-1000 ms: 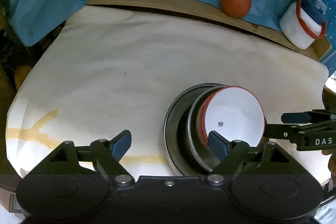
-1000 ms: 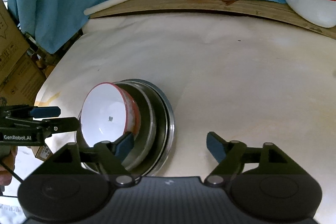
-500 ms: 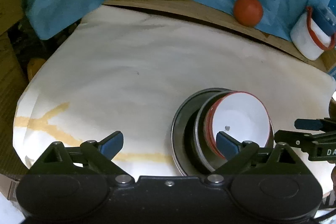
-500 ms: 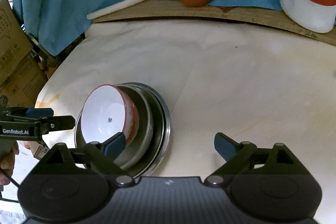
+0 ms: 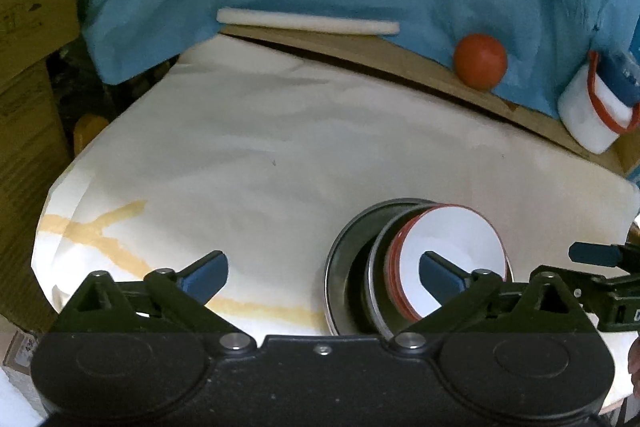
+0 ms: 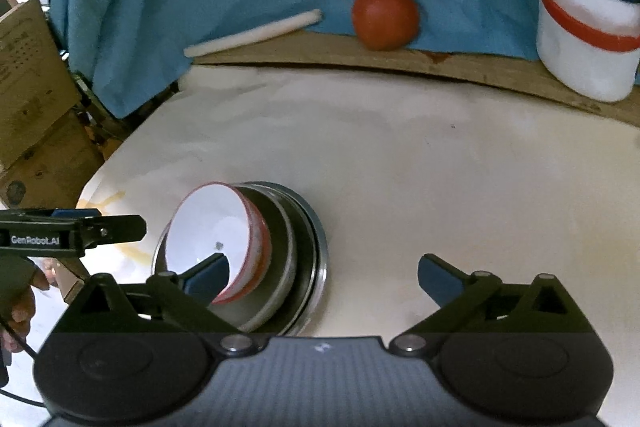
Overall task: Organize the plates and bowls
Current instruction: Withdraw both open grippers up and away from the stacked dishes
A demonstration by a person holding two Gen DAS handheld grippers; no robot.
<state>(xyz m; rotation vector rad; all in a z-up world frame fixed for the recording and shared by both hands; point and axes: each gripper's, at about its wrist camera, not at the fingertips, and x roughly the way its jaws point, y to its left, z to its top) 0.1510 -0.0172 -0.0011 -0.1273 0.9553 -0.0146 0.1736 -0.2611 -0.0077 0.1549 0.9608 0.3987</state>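
A white bowl with a red outside [image 5: 452,247] [image 6: 216,227] sits nested in a steel bowl [image 5: 378,283] [image 6: 280,267], which rests on a steel plate [image 5: 340,259] [image 6: 316,239]. The stack stands on the paper-covered table. My left gripper [image 5: 322,273] is open and empty, drawn back left of the stack; it shows in the right wrist view [image 6: 100,227]. My right gripper [image 6: 322,273] is open and empty, right of the stack; it shows in the left wrist view [image 5: 592,259].
At the back on a wooden ledge lie a white rod [image 5: 308,23] [image 6: 252,33], a red ball [image 5: 480,61] [image 6: 386,17] and a white tub with a red rim [image 5: 596,111] [image 6: 584,39]. Blue cloth hangs behind. Cardboard boxes [image 6: 28,75] stand at the left.
Both grippers have pulled back from the stack, which looks smaller and farther now. The bowls and plate have stayed in place.
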